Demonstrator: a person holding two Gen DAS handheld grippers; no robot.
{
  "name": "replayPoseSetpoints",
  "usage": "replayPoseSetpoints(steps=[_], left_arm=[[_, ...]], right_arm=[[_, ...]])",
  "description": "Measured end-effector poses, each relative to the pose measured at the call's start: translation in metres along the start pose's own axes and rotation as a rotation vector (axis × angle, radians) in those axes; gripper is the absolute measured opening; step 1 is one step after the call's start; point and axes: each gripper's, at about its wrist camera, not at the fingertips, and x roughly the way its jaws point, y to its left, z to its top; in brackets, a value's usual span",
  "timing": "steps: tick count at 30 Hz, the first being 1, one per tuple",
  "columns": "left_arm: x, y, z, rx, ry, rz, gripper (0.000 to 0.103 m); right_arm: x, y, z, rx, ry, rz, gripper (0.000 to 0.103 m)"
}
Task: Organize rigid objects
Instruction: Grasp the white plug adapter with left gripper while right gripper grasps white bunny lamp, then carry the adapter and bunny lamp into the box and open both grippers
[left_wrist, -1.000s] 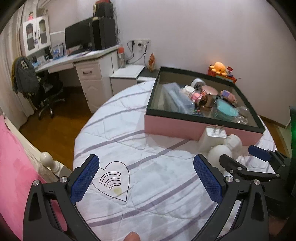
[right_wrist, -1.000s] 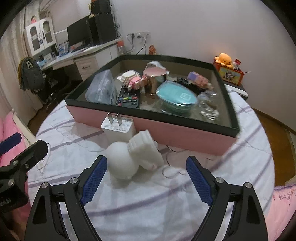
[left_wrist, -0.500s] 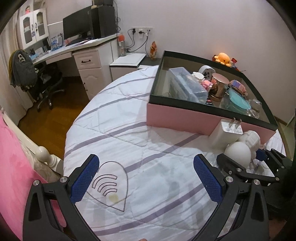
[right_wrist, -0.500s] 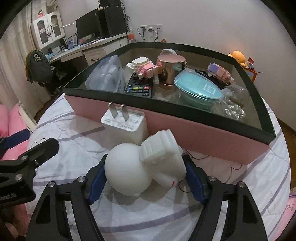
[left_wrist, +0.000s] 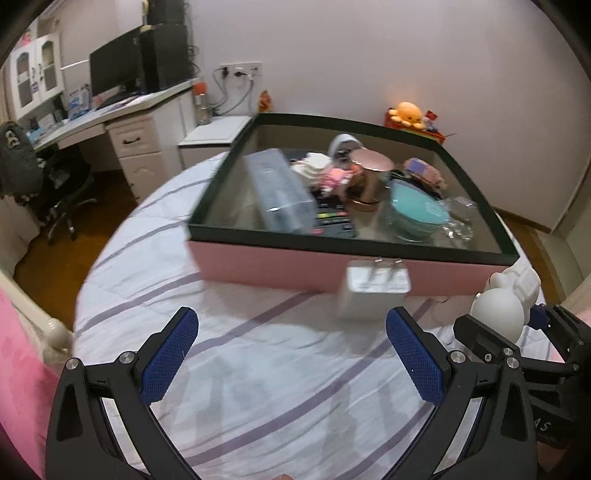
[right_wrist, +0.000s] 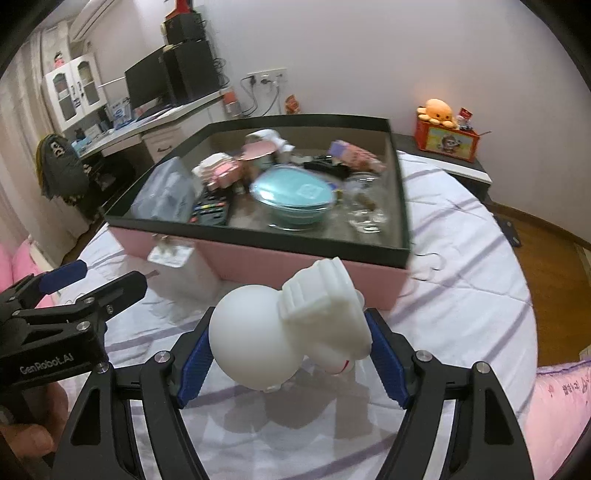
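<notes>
We've got the right gripper (right_wrist: 291, 363) clamped on the white round-headed figurine (right_wrist: 284, 332) just in front of the pink storage box (right_wrist: 303, 269), left gripper (left_wrist: 291, 354) open and empty, so we lift clear of the box's dark rim before moving in.

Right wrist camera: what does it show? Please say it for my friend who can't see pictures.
The right gripper has its jaws closed on a white round-headed toy figure, lifted just above a striped bedspread. Behind it sits a pink box full of small things, with a white plug charger beside it.
</notes>
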Motion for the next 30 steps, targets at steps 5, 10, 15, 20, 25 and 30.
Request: replayPoseSetpoints(steps=[5, 10, 15, 20, 25, 30], left_arm=[[0.013, -0.013, 0.004, 0.013, 0.007, -0.007, 0.103], [0.035, -0.02, 0.009, 0.005, 0.03, -0.027, 0.094], [0.056, -0.023, 0.009, -0.033, 0.097, -0.096, 0.067], [0.047, -0.025, 0.005, -0.01, 0.098, -0.14, 0.04], [0.028, -0.013, -0.001, -0.012, 0.086, -0.138, 0.04], [-0.001, 0.003, 0.001, -0.017, 0.04, -0.131, 0.04]], right_arm=[[0.004, -0.012, 0.001, 0.021, 0.001, -0.011, 0.077], [0.01, -0.021, -0.002, 0.043, 0.009, -0.009, 0.077], [0.011, -0.024, -0.002, 0.052, 0.013, -0.008, 0.077], [0.008, -0.02, -0.002, 0.047, 0.006, -0.006, 0.077], [-0.005, -0.011, -0.002, 0.034, -0.014, 0.002, 0.077], [-0.022, -0.001, 0.006, 0.022, -0.048, 0.027, 0.077]])
